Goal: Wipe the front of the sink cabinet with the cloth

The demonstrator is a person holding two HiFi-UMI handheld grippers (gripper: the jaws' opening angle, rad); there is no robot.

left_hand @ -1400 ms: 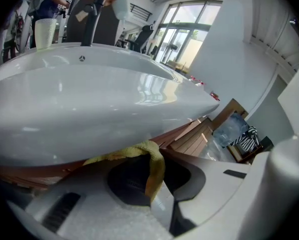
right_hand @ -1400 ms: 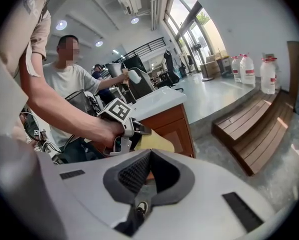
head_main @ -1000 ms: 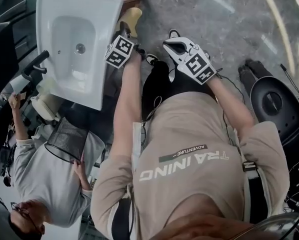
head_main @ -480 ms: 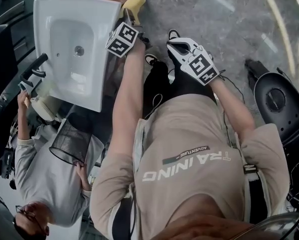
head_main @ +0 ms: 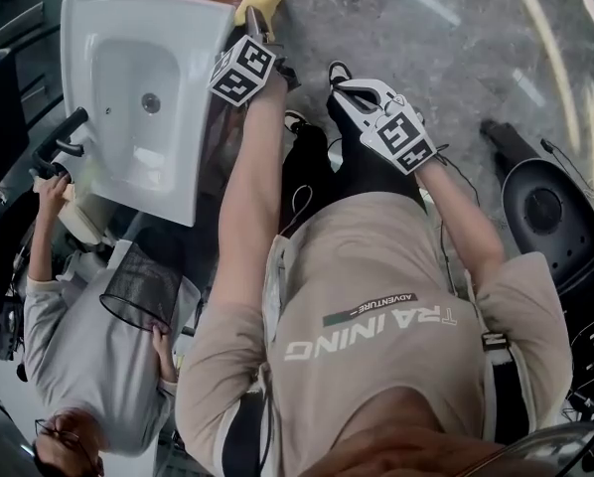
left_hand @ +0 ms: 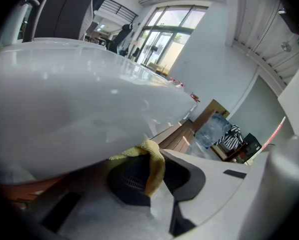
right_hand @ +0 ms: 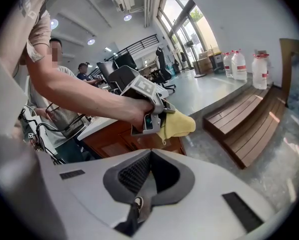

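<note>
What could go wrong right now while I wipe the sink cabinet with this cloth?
1. The left gripper pinches only a fold of the yellow cloth; rubbing might pull it free.
2. That gripper sits just under the overhanging rim of the white basin, so an upward stroke could knock it.

Beige shirt: "TRAINING" in large white letters; smaller "ADVENTURE" on a dark strip beside it. Both read upside down.
</note>
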